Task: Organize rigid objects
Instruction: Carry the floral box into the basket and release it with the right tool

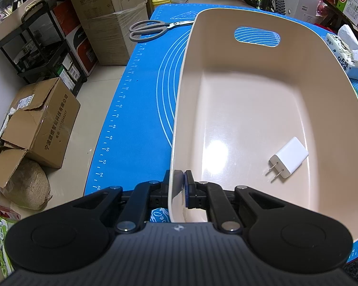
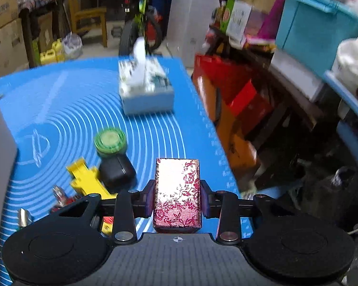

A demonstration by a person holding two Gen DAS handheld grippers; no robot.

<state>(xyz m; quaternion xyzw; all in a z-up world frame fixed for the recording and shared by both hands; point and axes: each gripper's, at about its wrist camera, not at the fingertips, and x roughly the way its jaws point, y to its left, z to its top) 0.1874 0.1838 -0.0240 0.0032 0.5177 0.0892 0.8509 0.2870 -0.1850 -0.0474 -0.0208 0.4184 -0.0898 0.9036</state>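
My left gripper (image 1: 179, 178) is shut on the near left rim of a beige plastic basin (image 1: 250, 109) that stands on the blue mat (image 1: 140, 109). A white plug charger (image 1: 287, 160) lies inside the basin at the near right. My right gripper (image 2: 177, 190) is shut on a shiny box with a red flower pattern (image 2: 177, 193), held above the mat (image 2: 83, 100). Below it on the mat lie a green round lid (image 2: 110, 141), a black case (image 2: 117, 172) and a yellow toy (image 2: 87, 178).
Grey scissors (image 1: 152, 29) lie on the mat beyond the basin's far left. A tissue box (image 1: 346, 52) (image 2: 145, 83) stands at the mat's far right. Cardboard boxes (image 1: 43, 124) and a black shelf (image 1: 43, 45) stand on the floor to the left. Clutter (image 2: 262, 83) lines the right side.
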